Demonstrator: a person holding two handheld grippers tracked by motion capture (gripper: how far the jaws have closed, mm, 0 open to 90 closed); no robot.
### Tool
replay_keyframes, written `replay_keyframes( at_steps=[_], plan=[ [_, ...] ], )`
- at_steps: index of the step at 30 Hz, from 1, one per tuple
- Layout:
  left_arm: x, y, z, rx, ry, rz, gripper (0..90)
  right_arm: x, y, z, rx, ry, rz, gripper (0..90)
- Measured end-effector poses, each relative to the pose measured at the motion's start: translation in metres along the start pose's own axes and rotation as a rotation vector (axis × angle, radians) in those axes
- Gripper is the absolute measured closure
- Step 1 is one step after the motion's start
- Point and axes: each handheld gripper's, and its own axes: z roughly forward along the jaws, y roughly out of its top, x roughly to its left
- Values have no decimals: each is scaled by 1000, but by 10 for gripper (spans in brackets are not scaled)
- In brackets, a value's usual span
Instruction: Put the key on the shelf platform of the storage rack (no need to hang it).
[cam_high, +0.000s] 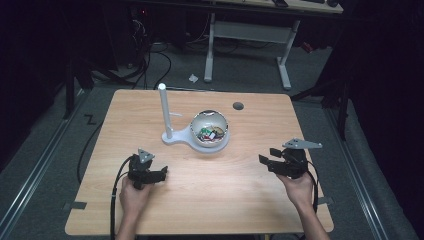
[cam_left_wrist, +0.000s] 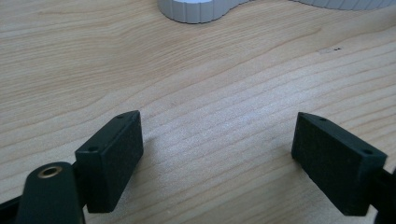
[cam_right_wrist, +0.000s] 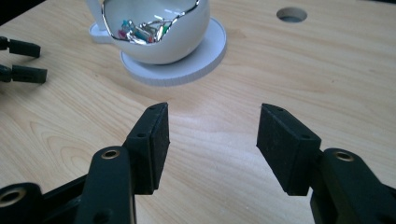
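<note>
A white bowl with a jagged, eggshell-like rim is seen standing on the round plate of a white stand, from whose other end an upright post rises just left of the bowl. Small coloured clips, too small to be told apart, are held inside the bowl. The left hand-held gripper is rested on the wooden counter below and left of the bowl, its jaws spread apart with nothing between them. The right hand-held gripper is held below and right of the bowl, likewise spread and empty, aimed at the bowl.

A reach toward the bowl seems to be in hand. It would best be made from above, so that the sharp rim is cleared and the light stand is not nudged; the jaws should be narrowed before a single clip is pinched.
</note>
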Motion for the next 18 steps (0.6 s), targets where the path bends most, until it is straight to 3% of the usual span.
replay_keyframes(
  at_steps=[18],
  plan=[
    [0, 0, 0, 0, 0, 1, 170, 9, -28, 25, 30, 15, 21, 443]
  ],
)
